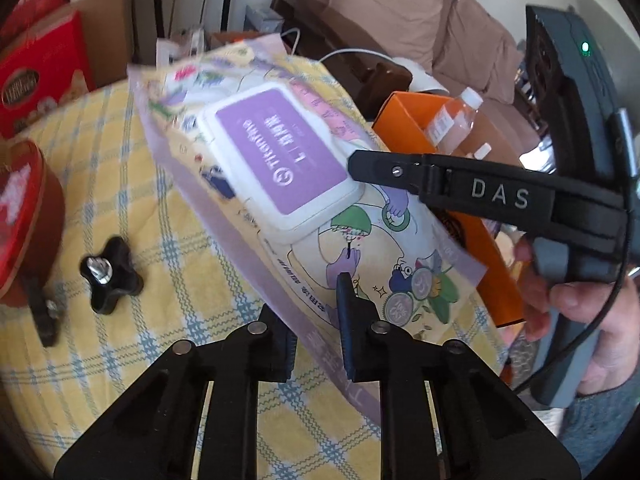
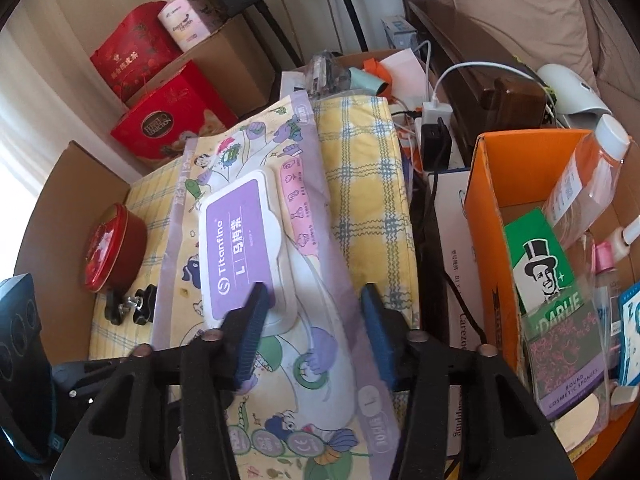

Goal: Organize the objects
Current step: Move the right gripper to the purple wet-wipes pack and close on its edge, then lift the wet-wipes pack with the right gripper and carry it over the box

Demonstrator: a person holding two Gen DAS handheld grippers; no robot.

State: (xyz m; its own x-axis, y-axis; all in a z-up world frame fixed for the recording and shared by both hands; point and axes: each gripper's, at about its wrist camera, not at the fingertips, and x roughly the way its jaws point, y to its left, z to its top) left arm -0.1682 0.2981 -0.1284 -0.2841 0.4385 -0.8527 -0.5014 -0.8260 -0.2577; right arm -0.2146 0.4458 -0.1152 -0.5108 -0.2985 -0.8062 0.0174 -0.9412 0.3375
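Red tin: a round red metal tin (image 2: 114, 250) sits far left on the yellow checked cloth (image 2: 360, 176).
Black knob: a small star-shaped black knob (image 1: 111, 275) lies near the tin, a little apart.
Wipes pack: a big soft pack of wipes with a purple lid (image 1: 280, 164) is lifted and tilted above the cloth.
Left claw (image 1: 316, 320): it pinches the pack's near edge.
Right claw (image 2: 316, 332): its fingers are spread, one on the lid, one by the pack's right side.
Orange box: an open orange cardboard box (image 2: 486, 216) with bottles stands right.
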